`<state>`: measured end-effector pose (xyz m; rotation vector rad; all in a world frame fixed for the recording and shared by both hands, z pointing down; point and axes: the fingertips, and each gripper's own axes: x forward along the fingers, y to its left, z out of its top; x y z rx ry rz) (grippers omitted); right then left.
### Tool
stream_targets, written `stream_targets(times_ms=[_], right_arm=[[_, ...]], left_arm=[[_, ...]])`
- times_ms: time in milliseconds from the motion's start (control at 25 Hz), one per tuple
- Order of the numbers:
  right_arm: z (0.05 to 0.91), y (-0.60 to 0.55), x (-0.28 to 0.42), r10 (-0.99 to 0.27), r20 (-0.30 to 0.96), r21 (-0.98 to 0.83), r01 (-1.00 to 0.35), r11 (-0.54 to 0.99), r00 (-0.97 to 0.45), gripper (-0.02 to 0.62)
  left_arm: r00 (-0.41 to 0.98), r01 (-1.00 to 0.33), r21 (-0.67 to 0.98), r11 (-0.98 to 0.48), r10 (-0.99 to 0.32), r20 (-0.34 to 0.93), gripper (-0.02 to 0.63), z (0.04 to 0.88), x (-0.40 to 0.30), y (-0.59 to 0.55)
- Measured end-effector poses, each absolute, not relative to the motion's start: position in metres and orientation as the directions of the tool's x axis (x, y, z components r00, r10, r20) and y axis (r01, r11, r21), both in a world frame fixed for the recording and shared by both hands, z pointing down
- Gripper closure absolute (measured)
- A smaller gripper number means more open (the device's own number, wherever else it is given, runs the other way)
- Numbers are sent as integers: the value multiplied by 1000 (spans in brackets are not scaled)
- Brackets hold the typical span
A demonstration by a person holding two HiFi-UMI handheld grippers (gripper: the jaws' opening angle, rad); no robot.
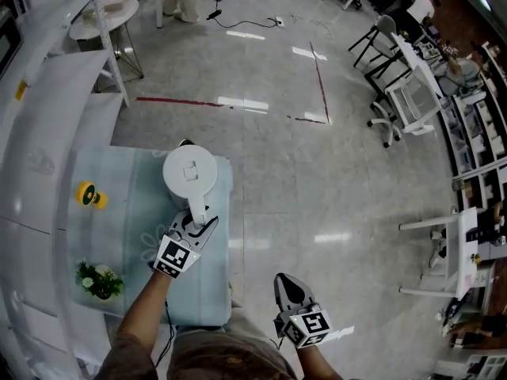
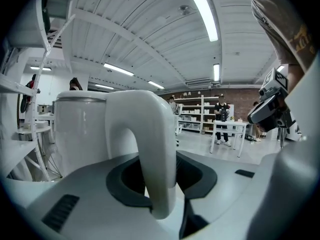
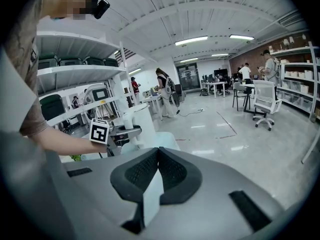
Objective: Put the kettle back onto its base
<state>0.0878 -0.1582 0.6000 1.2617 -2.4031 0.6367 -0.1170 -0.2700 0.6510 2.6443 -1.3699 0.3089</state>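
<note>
One pale table [image 1: 135,212] carries a white kettle [image 1: 188,171] by its far right corner, lid down and contents unseen. Whether the base sits beneath it cannot be told. The left gripper [image 1: 200,222] has its jaws slack either side of the handle [image 2: 150,149], pads clear of it, so this looks like the letting-go step. Next it should back straight off without nudging the kettle. The right gripper [image 1: 283,279], clenched and empty, hangs beyond the near right corner. A small plant [image 1: 99,280] sits at the near left corner.

Glossy grey floor [image 1: 317,180] with red tape lines [image 1: 321,77], white shelving [image 1: 47,101] left, office chairs [image 1: 412,101] right.
</note>
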Motion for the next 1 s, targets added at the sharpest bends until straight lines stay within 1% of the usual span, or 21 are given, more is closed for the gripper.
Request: stream_targets(times_ms=[160, 440, 640, 1000], right_arm=[[603, -155, 83, -668, 500, -228, -828, 513, -552, 595], [602, -155, 73, -653, 481, -235, -804, 547, -585, 595], [598, -157, 66, -635, 462, -248, -778, 578, -619, 595], [583, -164, 53, -579, 395, -264, -692, 672, -713, 595]], left_arm=[[537, -831, 10, -556, -799, 271, 462, 653, -123, -266], [486, -865, 17, -502, -828, 281, 433, 647, -137, -255], [435, -893, 15, -450, -855, 283, 429, 638, -151, -242], [299, -954, 47, -297, -919, 258, 428, 589, -171, -209]])
